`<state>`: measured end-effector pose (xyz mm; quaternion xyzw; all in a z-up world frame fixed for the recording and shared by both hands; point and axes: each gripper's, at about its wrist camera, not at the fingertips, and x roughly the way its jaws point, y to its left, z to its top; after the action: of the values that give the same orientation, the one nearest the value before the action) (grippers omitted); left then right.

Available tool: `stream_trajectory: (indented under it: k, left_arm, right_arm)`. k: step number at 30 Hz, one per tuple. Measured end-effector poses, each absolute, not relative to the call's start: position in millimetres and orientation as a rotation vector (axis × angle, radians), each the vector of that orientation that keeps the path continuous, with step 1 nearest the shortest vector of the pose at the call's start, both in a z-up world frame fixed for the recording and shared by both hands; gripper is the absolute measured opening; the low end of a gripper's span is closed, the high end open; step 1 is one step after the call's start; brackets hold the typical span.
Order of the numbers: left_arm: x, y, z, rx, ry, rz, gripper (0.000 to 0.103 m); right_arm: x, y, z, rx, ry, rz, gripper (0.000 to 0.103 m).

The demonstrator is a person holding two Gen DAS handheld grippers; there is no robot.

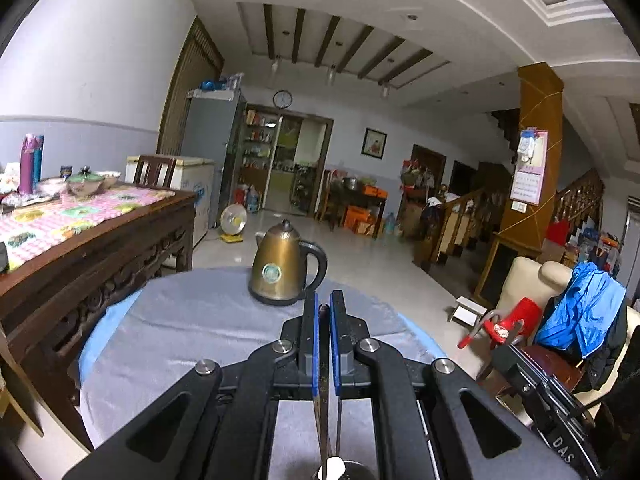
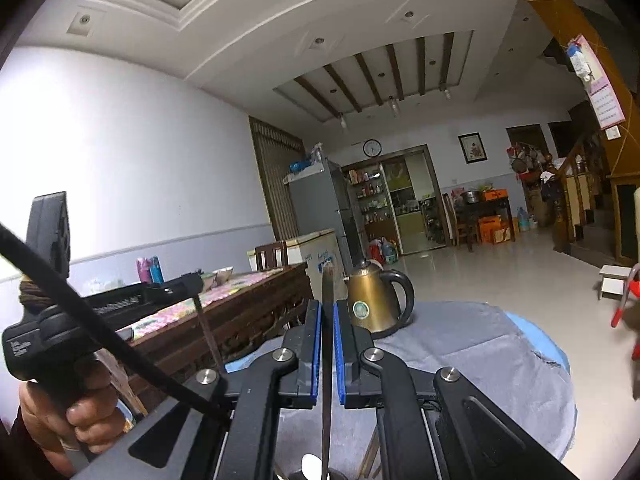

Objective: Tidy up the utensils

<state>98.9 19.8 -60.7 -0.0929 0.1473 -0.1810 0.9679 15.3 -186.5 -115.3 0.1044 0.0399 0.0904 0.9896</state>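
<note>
Right now both my grippers are up in the air w/ a utensil each, so I'd judge the job is mid-way at best: nothing I can see is set in place yet. My left gripper (image 1: 323,308) has its blue pads nearly together, clamped on a thin metal utensil (image 1: 322,408) whose handle runs down the centre-bottom of the left view; a 2nd thin rod sits beside it, can't tell if it's separate. My right gripper (image 2: 328,316) is pinched on a flat dark utensil (image 2: 327,360), edge-on, its tip poking up past the pads at frame centre. At the very bottom edge of both views there's a round dark rim w/ a white spoon-like tip (image 1: 335,470) in it — prob. the utensil holder, but too cropped to say what else it holds. Beyond, centre frame, a brass kettle (image 1: 282,268) stands upright on the grey-clothed round table (image 1: 192,320). Left to do: lower both pieces into the holder.
</note>
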Motion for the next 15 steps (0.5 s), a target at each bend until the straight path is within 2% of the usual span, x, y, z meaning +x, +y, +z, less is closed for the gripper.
stream_trajectory:
  k: [15]
  left_arm:
    - [91.0,18.0,-64.3,-0.248,0.299,-0.4,0.005]
  right_arm:
    - [18.1,-184.6,-150.0,0.193,0.178,0.179,0.006]
